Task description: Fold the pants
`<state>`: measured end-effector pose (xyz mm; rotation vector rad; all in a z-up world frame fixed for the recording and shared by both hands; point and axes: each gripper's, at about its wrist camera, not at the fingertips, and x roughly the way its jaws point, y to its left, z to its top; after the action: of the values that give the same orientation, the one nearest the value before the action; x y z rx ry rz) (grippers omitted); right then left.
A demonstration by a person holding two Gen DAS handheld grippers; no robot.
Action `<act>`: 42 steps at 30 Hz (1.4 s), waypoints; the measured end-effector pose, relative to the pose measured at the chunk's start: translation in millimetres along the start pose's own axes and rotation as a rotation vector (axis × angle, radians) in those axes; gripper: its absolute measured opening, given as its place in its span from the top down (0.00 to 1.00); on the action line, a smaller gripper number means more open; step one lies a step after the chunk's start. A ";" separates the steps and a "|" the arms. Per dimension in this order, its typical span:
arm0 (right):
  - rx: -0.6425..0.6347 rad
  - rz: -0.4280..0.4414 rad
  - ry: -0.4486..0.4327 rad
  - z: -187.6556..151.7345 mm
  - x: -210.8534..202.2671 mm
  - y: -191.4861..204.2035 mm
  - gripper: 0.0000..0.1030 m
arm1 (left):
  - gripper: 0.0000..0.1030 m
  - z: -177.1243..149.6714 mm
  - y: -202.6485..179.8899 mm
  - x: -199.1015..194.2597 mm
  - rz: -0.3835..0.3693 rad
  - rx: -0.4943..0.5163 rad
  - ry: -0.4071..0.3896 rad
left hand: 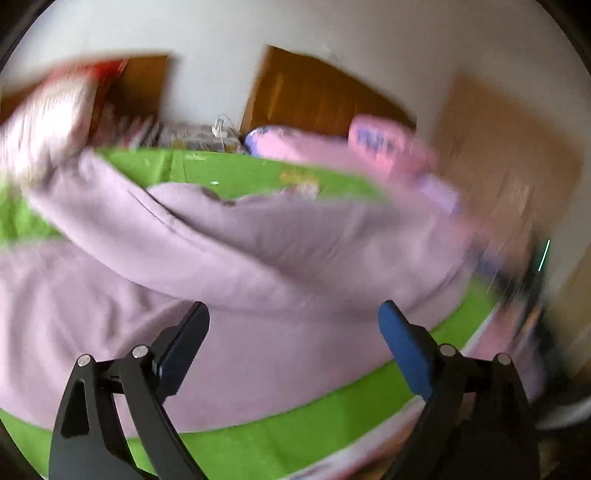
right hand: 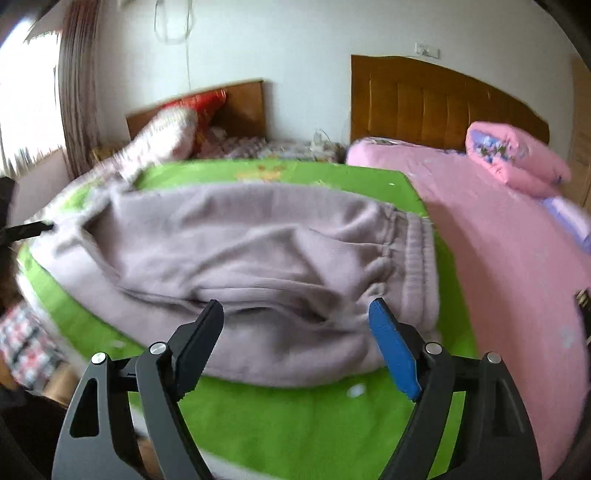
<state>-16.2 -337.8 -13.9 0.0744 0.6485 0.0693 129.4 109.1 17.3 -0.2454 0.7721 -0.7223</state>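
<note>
Black and blue fingers of the left gripper (left hand: 293, 314) fill the bottom of the left wrist view, standing wide apart with nothing pinched between them. Just beyond their tips lie the lilac sweatpants (left hand: 221, 258), loosely doubled over on a green sheet (left hand: 280, 443) that covers the near part of the bed. The picture is smeared with blur, so the folds of the cloth are hard to read. Behind the sheet sit a pink quilt (left hand: 314, 151), a wooden headboard (left hand: 314, 96) and a white wall (left hand: 295, 33).

Seen from the right wrist camera, the right gripper (right hand: 295, 314) also has its fingers spread, free of the cloth. The sweatpants lie across the green sheet just ahead of the tips, elastic waistband (right hand: 413, 254) to the right, legs trailing off left. A pink bedspread (right hand: 498, 240) lies to the right, with a folded pink quilt on it near the headboard, and a second bed with a red pillow (right hand: 203, 101) stands farther back.
</note>
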 end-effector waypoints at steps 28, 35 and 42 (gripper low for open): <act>0.781 0.155 0.005 -22.6 58.2 -54.5 0.31 | 0.51 8.7 15.9 93.0 0.428 -0.251 0.158; 0.745 0.056 -0.026 -22.1 60.2 -56.5 0.86 | 0.89 6.0 18.3 83.8 0.350 -0.199 0.113; 0.604 0.135 -0.156 24.3 21.4 -55.5 0.89 | 0.92 26.2 -30.4 -4.2 0.243 -0.071 -0.134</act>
<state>17.8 -392.2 -12.5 0.7001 0.4895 -0.0044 130.7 88.2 51.9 -0.2563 0.6864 -0.4447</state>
